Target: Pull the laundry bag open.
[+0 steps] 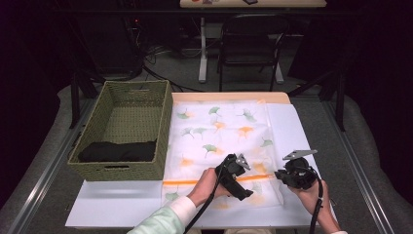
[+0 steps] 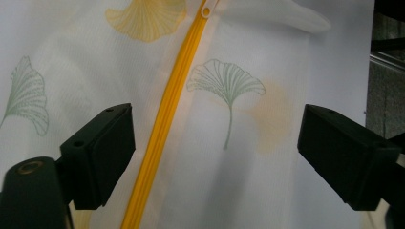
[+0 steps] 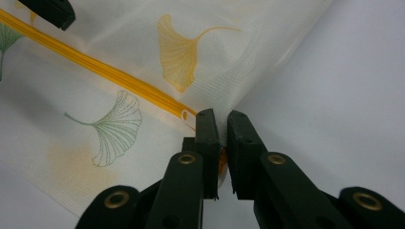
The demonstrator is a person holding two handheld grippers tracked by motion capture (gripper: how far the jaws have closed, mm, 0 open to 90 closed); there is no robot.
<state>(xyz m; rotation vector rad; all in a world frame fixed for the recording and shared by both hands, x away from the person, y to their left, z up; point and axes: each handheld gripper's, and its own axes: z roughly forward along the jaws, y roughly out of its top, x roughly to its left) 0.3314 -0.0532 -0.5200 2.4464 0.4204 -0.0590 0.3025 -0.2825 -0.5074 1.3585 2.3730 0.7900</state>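
Two hands are working low over the near edge of the table. The left hand (image 1: 207,187), in a pale green sleeve, is reaching in from the bottom of the high view with its forearm angling up and to the right, and the left gripper (image 1: 246,193) is pointing down and to the right at the cloth. The right hand (image 1: 311,197) is sitting near the table's right corner, its right gripper (image 1: 277,174) aiming left toward the bag's edge, a grey three-cornered plate riding on top.

Lying flat on a white sheet (image 1: 122,202) is a white mesh zip bag printed with green and orange ginkgo leaves (image 1: 219,136), its long axis running away from the person. The orange zipper (image 1: 195,182) is crossing it sideways near the close end, and in the right gripper view the zipper's end is stopping just beside the jaws.

Left jaws are standing wide apart, hovering over the zipper (image 2: 167,119) with nothing pinched between them. Right jaws are nearly together, clamping a raised fold of the bag's edge (image 3: 222,129).

Left of the bag, a green woven basket (image 1: 124,168) is sitting with a dark folded cloth (image 1: 117,152) inside.
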